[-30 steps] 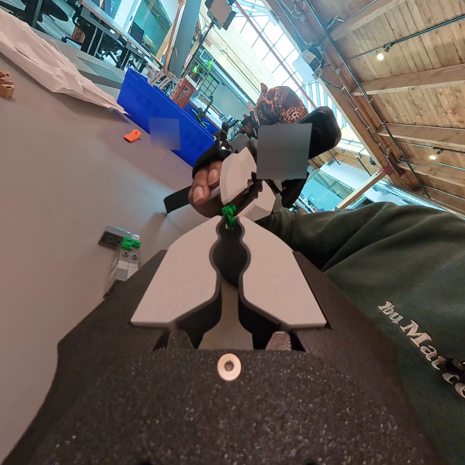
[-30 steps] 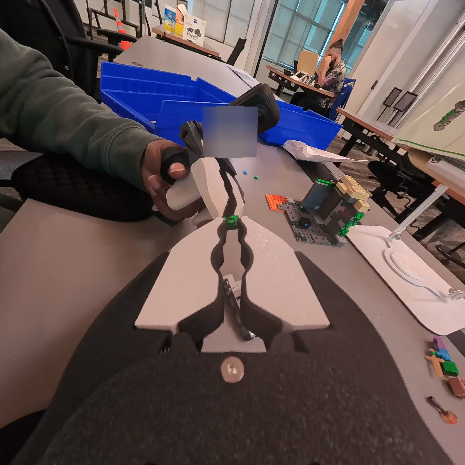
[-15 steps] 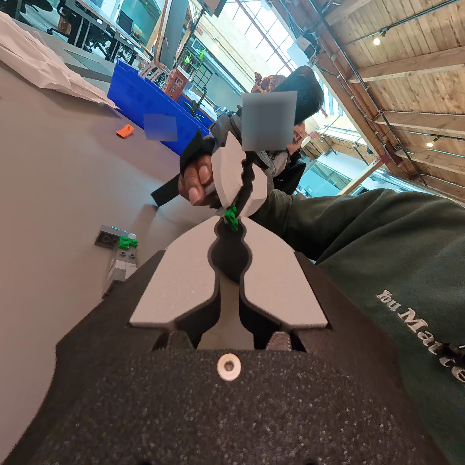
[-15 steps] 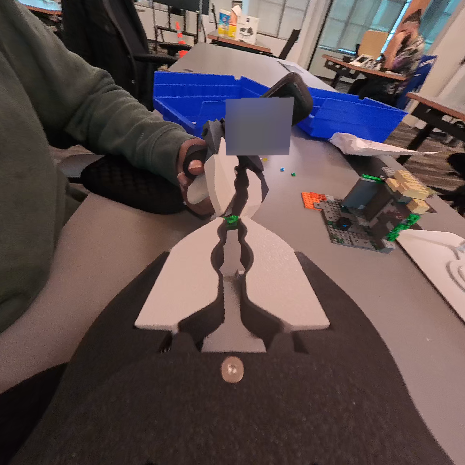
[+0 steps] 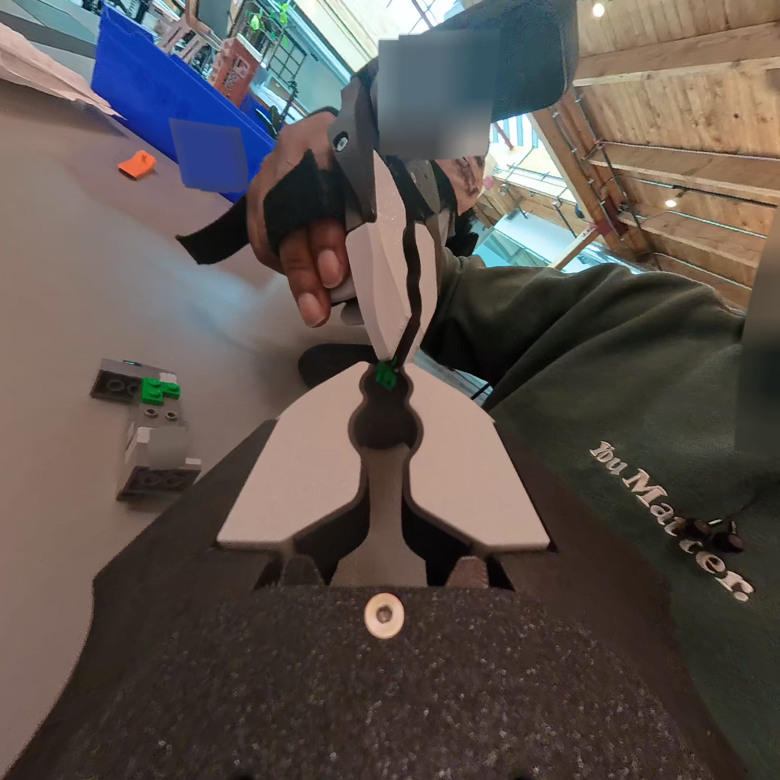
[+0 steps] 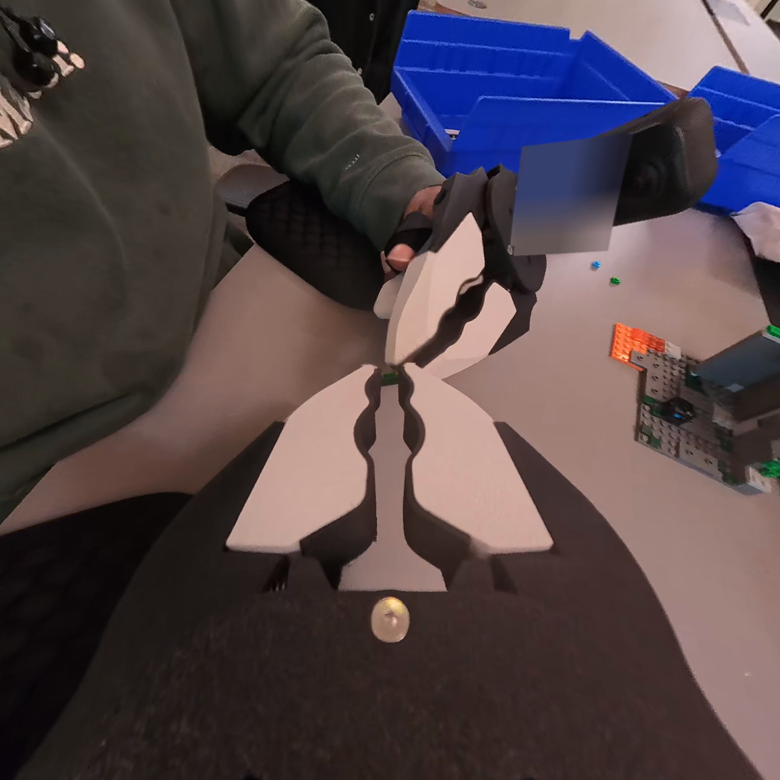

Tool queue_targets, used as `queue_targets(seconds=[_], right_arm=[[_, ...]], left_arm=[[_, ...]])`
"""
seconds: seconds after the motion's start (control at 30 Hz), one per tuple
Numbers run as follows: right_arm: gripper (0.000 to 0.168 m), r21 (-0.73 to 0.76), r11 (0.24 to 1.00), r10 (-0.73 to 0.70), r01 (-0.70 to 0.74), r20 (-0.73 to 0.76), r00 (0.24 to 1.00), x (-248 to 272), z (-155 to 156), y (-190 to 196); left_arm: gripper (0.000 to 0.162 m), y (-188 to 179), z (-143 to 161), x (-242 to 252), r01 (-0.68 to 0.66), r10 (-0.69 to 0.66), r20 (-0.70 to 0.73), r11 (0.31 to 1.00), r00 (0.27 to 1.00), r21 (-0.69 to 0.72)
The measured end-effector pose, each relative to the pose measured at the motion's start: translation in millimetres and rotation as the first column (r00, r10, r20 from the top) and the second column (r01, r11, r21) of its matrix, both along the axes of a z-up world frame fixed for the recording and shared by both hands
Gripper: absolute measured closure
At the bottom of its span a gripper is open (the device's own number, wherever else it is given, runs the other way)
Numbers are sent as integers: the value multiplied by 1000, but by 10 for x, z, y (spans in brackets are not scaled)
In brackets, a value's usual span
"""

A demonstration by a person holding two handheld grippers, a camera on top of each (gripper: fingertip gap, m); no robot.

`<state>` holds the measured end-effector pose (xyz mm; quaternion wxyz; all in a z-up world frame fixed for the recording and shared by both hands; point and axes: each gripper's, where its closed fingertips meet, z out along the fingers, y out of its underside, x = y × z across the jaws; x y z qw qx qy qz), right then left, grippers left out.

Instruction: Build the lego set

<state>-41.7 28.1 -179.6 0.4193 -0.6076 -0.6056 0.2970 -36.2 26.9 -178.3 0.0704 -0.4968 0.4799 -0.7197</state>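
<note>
My left gripper (image 5: 386, 373) and right gripper (image 6: 390, 373) meet tip to tip above the grey table (image 6: 548, 443), both apparently clamped on one small green lego piece (image 5: 385, 375); contact is partly hidden. The grey-and-green partial lego build (image 6: 713, 422) sits well apart to my right.

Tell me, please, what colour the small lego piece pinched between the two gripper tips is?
Bright green; the small lego piece shows best in the left wrist view.

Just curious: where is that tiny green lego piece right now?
In both wrist views the green piece sits in the air above the table, pinched where the left gripper and right gripper meet tip to tip.
</note>
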Motion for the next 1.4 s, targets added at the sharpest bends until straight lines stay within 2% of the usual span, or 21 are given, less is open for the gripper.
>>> queue_targets(seconds=[0.33,0.47,0.57,0.7,0.8,0.93,1.1,1.2,1.4], right_arm=[[161,-43,996,81,-81,-5,997,-74,31,-90],[160,9,996,-88,89,-64,994,26,122,153],[153,98,964,-238,245,-81,968,91,140,278],[153,227,861,-452,456,-69,889,129,65,411],[150,284,783,-566,553,-42,823,147,-18,487],[151,344,713,-639,612,-43,768,159,-30,577],[157,362,700,-655,615,-16,755,177,-50,645],[152,350,707,-660,615,13,751,197,-87,677],[157,377,694,-665,614,7,747,162,-81,702]], left_arm=[[156,-105,8,-26,52,-53,16,998,998,37],[157,182,115,44,-108,110,25,992,994,-66],[157,433,114,88,-254,255,-14,954,967,-158],[157,631,75,114,-374,371,-56,906,927,-200],[157,664,81,137,-411,406,-70,882,911,-231],[157,687,61,155,-458,451,-82,860,889,-227],[157,725,34,143,-475,465,-100,845,880,-247],[157,724,26,152,-482,472,-101,842,876,-242],[157,728,2,164,-488,476,-110,836,873,-250]])
